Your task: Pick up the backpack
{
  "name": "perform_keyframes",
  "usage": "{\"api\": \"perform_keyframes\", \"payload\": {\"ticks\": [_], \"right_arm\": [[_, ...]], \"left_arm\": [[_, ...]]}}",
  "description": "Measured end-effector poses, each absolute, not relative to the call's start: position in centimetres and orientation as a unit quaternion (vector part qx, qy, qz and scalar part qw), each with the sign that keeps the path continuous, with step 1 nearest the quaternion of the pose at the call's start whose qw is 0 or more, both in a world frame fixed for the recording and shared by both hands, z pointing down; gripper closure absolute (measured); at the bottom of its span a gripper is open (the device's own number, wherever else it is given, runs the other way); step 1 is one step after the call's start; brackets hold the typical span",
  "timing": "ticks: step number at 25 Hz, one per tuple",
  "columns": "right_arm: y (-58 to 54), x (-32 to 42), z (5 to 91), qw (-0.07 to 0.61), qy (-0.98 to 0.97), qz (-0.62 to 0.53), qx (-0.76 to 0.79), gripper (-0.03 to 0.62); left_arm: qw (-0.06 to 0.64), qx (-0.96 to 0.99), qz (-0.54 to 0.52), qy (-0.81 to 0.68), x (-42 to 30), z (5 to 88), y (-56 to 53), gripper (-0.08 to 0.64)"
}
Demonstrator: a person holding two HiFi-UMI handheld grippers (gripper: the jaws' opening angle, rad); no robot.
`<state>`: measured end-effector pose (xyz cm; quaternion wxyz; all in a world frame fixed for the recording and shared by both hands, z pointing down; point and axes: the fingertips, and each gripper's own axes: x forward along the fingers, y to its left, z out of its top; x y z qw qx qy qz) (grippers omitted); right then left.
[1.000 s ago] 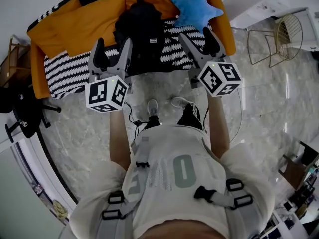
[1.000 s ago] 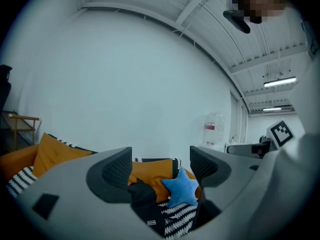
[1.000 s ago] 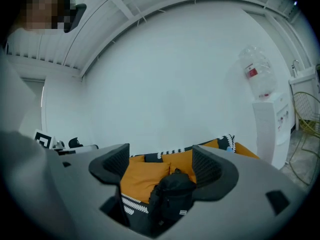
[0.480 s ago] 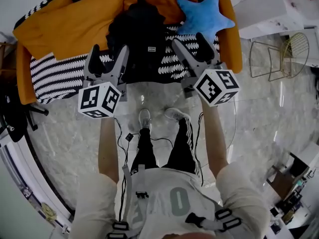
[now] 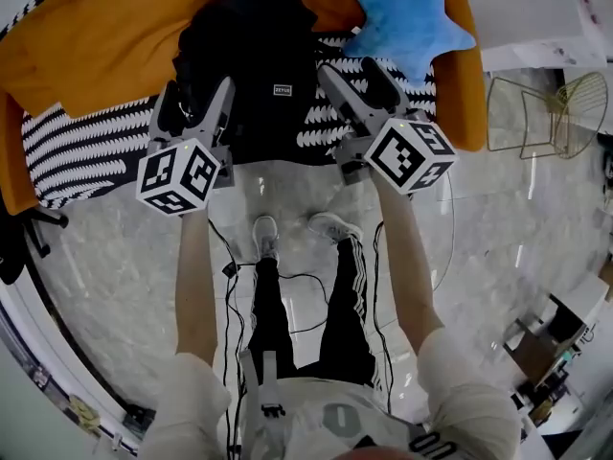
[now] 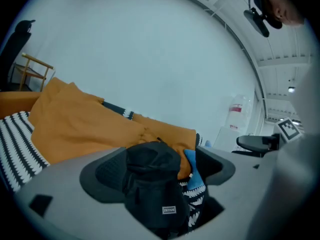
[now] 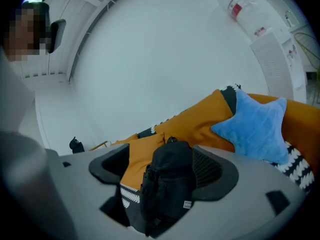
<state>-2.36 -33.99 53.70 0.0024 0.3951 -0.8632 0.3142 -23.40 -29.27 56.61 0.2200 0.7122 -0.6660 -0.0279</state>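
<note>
Jaws on the left gripper (image 5: pixel 201 92) stand spread wide and have just been opening. Nothing is pinched: its own view shows the black backpack (image 5: pixel 254 60) framed between the pads but beyond them, untouched. Right gripper (image 5: pixel 347 68) is spread as well and empty, with the same bag sitting past its tips. In the head view both grippers point at the bag, one near each flank, at the front edge of an orange sofa (image 5: pixel 96 41). Backpack stands upright on the seat in front of the back cushions, its base on a black-and-white striped throw (image 5: pixel 86 142). A blue star cushion (image 5: pixel 412 22) lies just beside the bag on the right gripper's side. Cables (image 5: pixel 239 266) trail across the floor by the person's feet. Likely trouble: the bag looks soft, so pads closing on loose cloth rather than a strap or firm seam may slip off, or the bag may sag and swing once raised. Closing low could pinch the throw along with the bag and drag it off the seat. An uneven squeeze from the two sides could tip the bag over. A wide approach on the right could knock the star cushion. The cables are a snag risk if the person steps closer.
</note>
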Motion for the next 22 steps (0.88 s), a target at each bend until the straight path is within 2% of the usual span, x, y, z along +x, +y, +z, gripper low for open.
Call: {"api": "perform_keyframes", "payload": {"ticks": [5,11,18,22], "right_arm": [[-35.9,-4.0,60.2,0.011,-0.853,0.346,0.391,0.207],[-37.9,-4.7,65.8,0.015,-0.840,0.373,0.393,0.207],[-38.9,-5.2,73.6,0.092,-0.826,0.372,0.413,0.209],[-39.3,-5.2,77.4,0.113,-0.808,0.394,0.424,0.207]], "left_arm": [[0.233,0.691,-0.010,-0.684,-25.8,62.8,-29.7,0.140],[0.282,0.667,0.008,-0.690,-28.1,70.3,-29.6,0.126],[0.340,0.630,0.036,-0.698,-30.0,77.8,-29.5,0.126],[0.374,0.616,0.042,-0.692,-30.2,80.8,-29.9,0.126]]}}
